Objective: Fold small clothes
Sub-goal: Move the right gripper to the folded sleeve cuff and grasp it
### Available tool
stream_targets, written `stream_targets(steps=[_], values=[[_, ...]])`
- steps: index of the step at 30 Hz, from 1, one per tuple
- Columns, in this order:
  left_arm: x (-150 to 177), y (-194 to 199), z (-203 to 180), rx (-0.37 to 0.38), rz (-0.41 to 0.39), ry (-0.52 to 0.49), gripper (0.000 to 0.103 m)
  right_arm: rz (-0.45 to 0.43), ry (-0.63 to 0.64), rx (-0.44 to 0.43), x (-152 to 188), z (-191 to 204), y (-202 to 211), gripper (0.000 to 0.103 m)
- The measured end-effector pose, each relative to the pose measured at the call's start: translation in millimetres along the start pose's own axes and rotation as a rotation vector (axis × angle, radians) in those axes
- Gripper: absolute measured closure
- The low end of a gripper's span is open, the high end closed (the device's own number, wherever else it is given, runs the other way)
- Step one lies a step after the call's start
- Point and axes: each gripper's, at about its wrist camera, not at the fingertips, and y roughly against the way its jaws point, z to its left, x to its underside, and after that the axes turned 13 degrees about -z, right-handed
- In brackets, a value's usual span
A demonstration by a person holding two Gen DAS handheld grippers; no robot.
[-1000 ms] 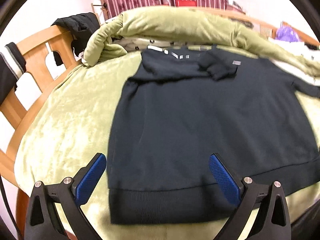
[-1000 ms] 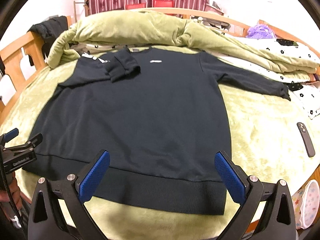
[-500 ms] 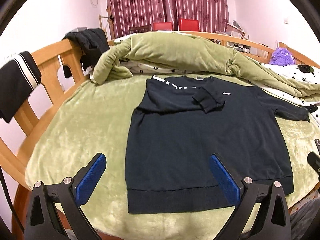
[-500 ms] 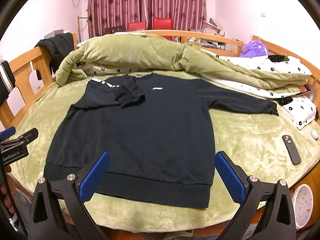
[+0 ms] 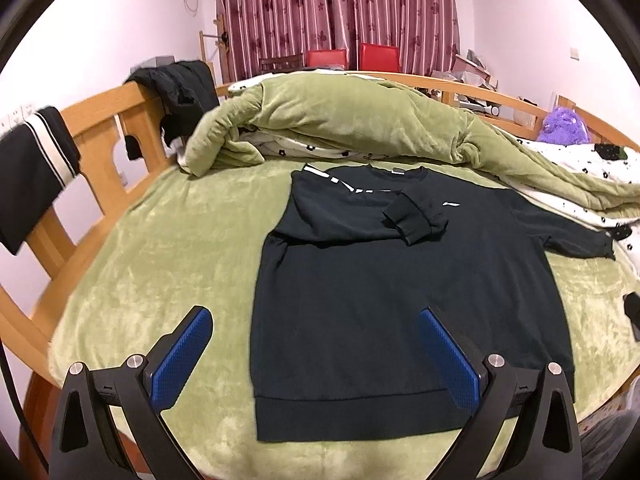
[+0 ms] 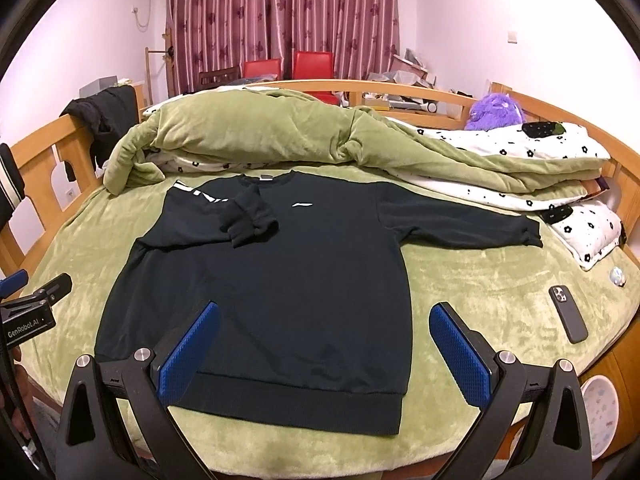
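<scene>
A black sweatshirt (image 5: 400, 288) lies flat on the green bed cover (image 5: 160, 260), hem toward me. Its left sleeve (image 5: 416, 220) is folded across the chest; its right sleeve (image 6: 480, 224) lies stretched out to the right. My left gripper (image 5: 316, 340) is open and empty, held above the hem's left part. My right gripper (image 6: 324, 336) is open and empty, above the hem in the right wrist view, where the sweatshirt (image 6: 272, 292) also shows. The left gripper's side (image 6: 36, 304) shows at the left edge there.
A rolled green quilt (image 6: 260, 136) lies behind the sweatshirt. A wooden bed frame (image 5: 100, 132) with dark clothes hung on it runs along the left. A black phone (image 6: 568, 314) lies on the cover at the right. A purple plush toy (image 6: 496, 110) sits at the back right.
Both grippers have pulled back and risen away from the sweatshirt, so more of the bed and room shows. Both stay open and empty. The sweatshirt has not moved.
</scene>
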Motion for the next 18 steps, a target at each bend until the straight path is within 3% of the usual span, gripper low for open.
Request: stream_targets(steps=[4,8,10,14,18], values=[[-10,-24,3,0.007,0.015,0.026,0.000,0.004,0.009,-0.009,-6,-1,-19,0.001],[-20,-54,4,0.002,0.014,0.026,0.000,0.017,0.020,-0.021,-12,3,-55,0.009],[-25,-68,6,-0.001,0.012,0.025,0.000,0.031,0.022,-0.034,-13,6,-74,0.016],[-37,-100,14,-0.021,0.001,0.036,0.000,0.081,0.023,-0.110,-14,25,-125,0.039],[-50,-134,22,-0.042,0.009,0.023,0.000,0.091,0.053,-0.164,-14,54,-172,0.045]])
